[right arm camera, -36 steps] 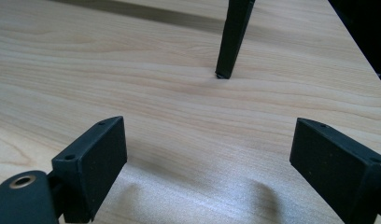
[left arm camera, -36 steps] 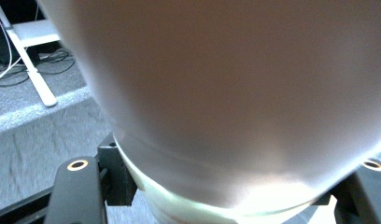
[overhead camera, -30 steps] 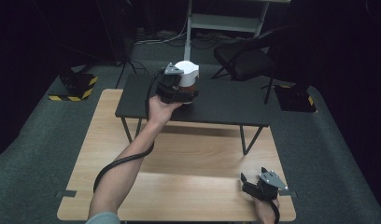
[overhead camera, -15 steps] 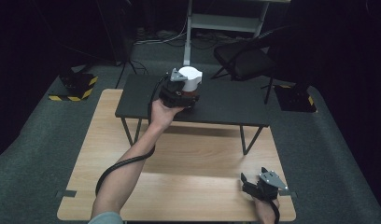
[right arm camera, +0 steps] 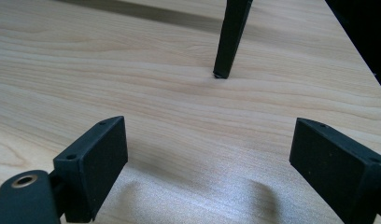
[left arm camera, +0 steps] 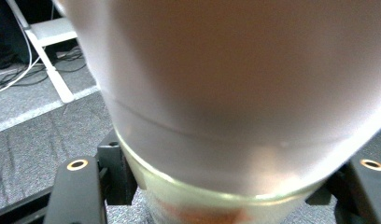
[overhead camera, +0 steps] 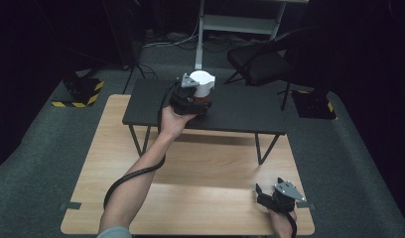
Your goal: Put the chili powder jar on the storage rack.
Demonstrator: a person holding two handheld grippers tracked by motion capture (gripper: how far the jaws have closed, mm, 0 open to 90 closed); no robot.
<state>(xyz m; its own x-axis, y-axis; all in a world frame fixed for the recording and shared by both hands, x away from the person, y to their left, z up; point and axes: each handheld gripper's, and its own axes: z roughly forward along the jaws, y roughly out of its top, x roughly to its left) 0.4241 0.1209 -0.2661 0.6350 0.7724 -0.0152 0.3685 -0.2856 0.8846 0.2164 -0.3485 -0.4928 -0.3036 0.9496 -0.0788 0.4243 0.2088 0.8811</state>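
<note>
My left gripper [overhead camera: 198,98] is shut on a container with a white cylindrical top [overhead camera: 202,83] and a reddish glass part below. It holds it upright just over the left half of a small black table [overhead camera: 245,106]. In the left gripper view the white top [left arm camera: 235,84] looms close, with the black jaws pressed on the clear rim at either side. My right gripper [overhead camera: 269,188] rests near the front right corner of the wooden table [overhead camera: 200,168], its jaws wide apart. In the right gripper view nothing lies between its fingers [right arm camera: 93,163], just bare wood.
The black table stands on thin legs [right arm camera: 230,37] on the far half of the wooden table. Behind it on the floor are a dark chair [overhead camera: 260,62], a white shelf frame [overhead camera: 235,22] and a yellow-and-black striped base [overhead camera: 79,94]. Cables trail from both grippers.
My left gripper has carried the white-topped container slightly to the right and a little lower over the black table. The right gripper has stayed put.
</note>
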